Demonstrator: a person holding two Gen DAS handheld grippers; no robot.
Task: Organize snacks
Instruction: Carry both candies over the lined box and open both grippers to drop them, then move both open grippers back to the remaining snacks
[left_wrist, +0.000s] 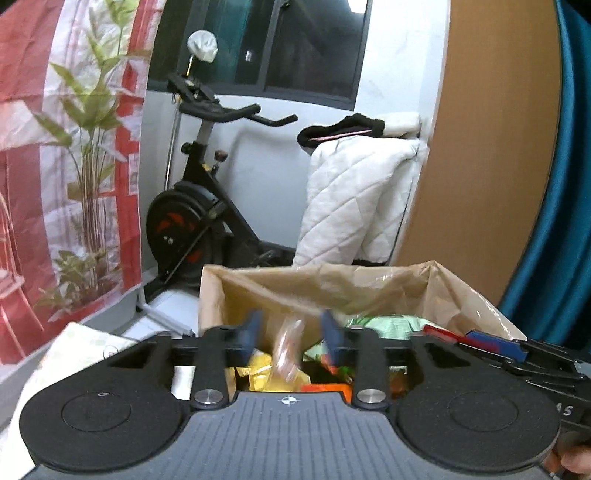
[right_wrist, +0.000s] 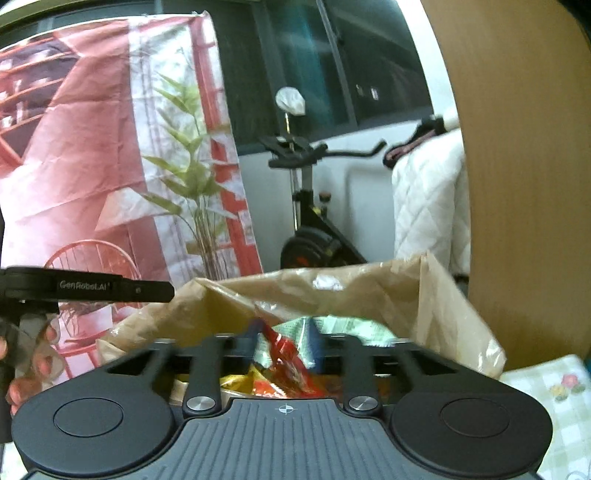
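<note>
Both grippers hung over a brown paper bag (left_wrist: 332, 288) of snacks. The left gripper (left_wrist: 291, 332) bore "GenRoboLAI"; its jaws stood apart around a clear wrapper (left_wrist: 288, 350). The right gripper (right_wrist: 284, 343) stood apart around a red packet (right_wrist: 291, 362)

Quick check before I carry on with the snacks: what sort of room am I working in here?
Most likely a room in someone's home, not a shop or lab. A black exercise bike stands by the dark window, a white quilted blanket hangs beside it, and the snacks sit in a crumpled brown paper bag.

Open brown paper bag (left_wrist: 332, 288) of snacks (left_wrist: 391, 323)
</note>
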